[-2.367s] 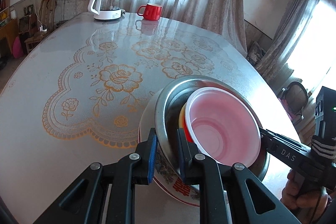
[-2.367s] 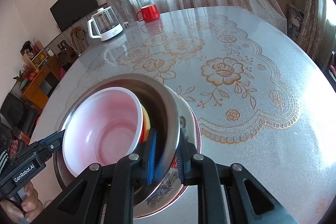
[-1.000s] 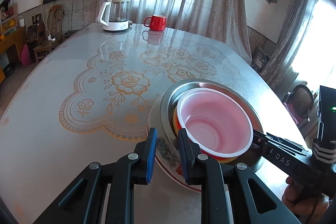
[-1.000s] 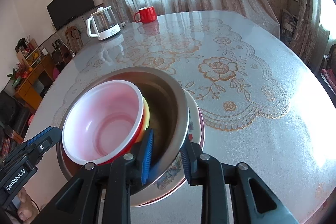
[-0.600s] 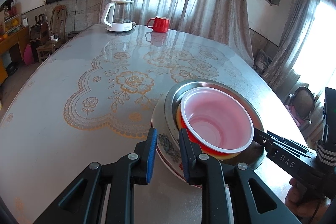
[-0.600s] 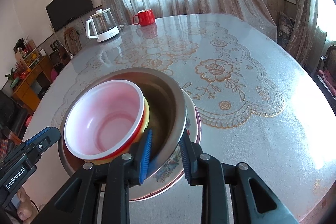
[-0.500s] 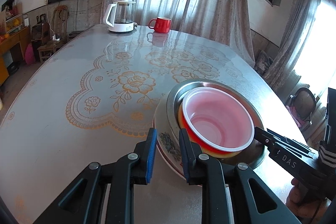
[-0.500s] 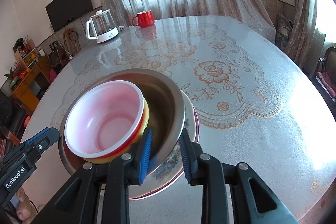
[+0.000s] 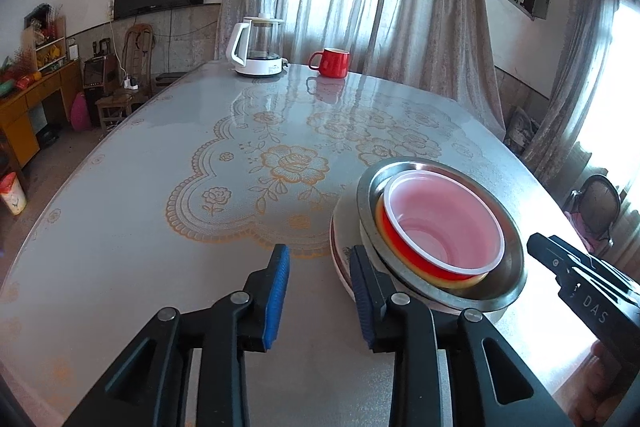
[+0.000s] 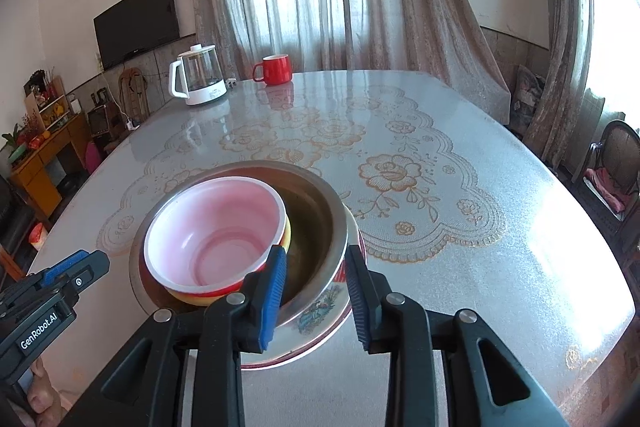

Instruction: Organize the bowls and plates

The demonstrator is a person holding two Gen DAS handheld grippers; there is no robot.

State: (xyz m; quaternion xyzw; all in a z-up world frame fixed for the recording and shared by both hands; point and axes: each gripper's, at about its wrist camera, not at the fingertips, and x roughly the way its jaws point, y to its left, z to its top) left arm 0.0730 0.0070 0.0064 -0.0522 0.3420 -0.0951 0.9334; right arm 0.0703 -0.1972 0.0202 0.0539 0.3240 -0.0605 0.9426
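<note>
Dining room, glossy table [image 9: 160, 227] with lace pattern | far edge: kettle [image 9: 258, 45], red mug [image 9: 330, 63] | left gripper [image 9: 318, 289] – jaws apart, holding nothing, just beside the stack | stack near table's front edge: pink bowl [image 10: 212, 231] in metal bowl [image 10: 320, 227] on patterned plate [image 10: 320, 319] | right gripper [image 10: 316, 291] – jaws spread, astride the metal rim, no grip.

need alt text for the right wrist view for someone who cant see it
The right gripper, jaws open, straddles the near rim of a steel bowl that sits on a patterned plate and holds a red bowl with a pink inside nested in a yellow one. Beyond, on the lace-patterned table, stand a glass kettle and a red mug.
</note>
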